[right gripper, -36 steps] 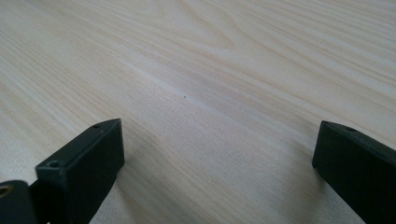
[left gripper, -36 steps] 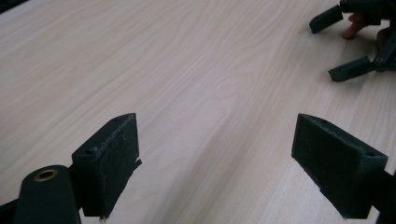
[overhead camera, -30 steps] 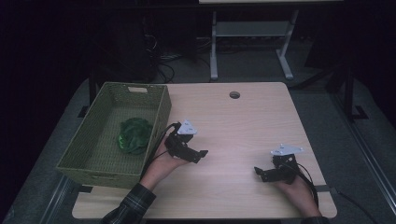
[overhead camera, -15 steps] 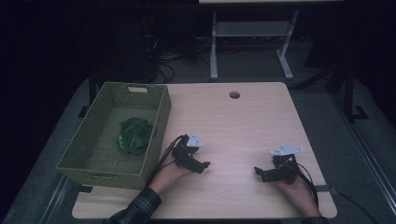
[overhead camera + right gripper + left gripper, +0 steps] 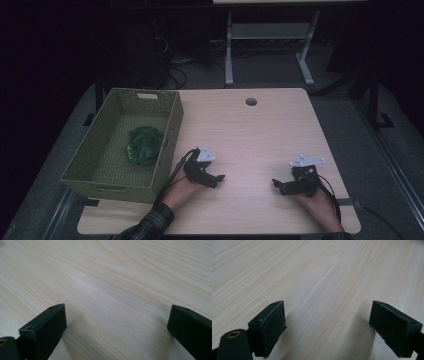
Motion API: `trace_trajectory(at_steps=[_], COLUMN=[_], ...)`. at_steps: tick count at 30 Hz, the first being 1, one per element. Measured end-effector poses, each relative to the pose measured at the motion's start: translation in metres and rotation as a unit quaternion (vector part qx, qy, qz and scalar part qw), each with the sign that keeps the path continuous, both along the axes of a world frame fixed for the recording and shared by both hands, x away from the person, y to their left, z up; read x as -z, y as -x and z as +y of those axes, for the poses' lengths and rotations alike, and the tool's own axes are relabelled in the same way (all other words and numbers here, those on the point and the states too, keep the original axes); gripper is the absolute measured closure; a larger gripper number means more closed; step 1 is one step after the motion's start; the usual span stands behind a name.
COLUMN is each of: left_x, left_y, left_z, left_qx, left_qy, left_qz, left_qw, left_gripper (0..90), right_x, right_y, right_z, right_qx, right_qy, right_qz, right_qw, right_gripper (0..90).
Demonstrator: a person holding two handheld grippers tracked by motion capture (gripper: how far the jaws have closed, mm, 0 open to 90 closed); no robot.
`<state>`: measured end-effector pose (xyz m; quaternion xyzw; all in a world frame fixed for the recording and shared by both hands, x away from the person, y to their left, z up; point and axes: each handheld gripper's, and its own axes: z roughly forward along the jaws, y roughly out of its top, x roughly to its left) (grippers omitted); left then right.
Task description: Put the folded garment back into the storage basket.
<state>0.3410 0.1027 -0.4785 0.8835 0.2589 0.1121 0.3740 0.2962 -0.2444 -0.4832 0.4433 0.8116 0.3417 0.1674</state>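
Jaws wide and empty over bare table up close; green bundle in basket from above.

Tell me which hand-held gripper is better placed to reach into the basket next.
Left, likely. The left hand-held gripper sits on the table right beside the basket holding the green thing, jaws open and empty. The right hand-held gripper, also open, rests near the far side.

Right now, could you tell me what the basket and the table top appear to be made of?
The basket looks like woven olive-green plastic or wicker, judging by its meshed walls; which one is unclear. The table top looks like pale wood or wood-effect laminate, matte, with grain lines.
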Motion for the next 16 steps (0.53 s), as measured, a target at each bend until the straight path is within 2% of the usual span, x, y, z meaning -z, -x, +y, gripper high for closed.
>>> trace_trajectory(at_steps=[16], left_x=[0.0], left_y=[-0.0002], left_z=[0.0001], left_qx=[0.002], left_qy=[0.0], left_qz=[0.001], left_qw=[1.0], left_gripper=[13.0], right_x=[0.0001], right_y=[0.0], right_z=[0.0], right_qx=[0.0], right_qy=[0.0], right_qz=[0.0], right_qw=[1.0], right_gripper=[2.0])
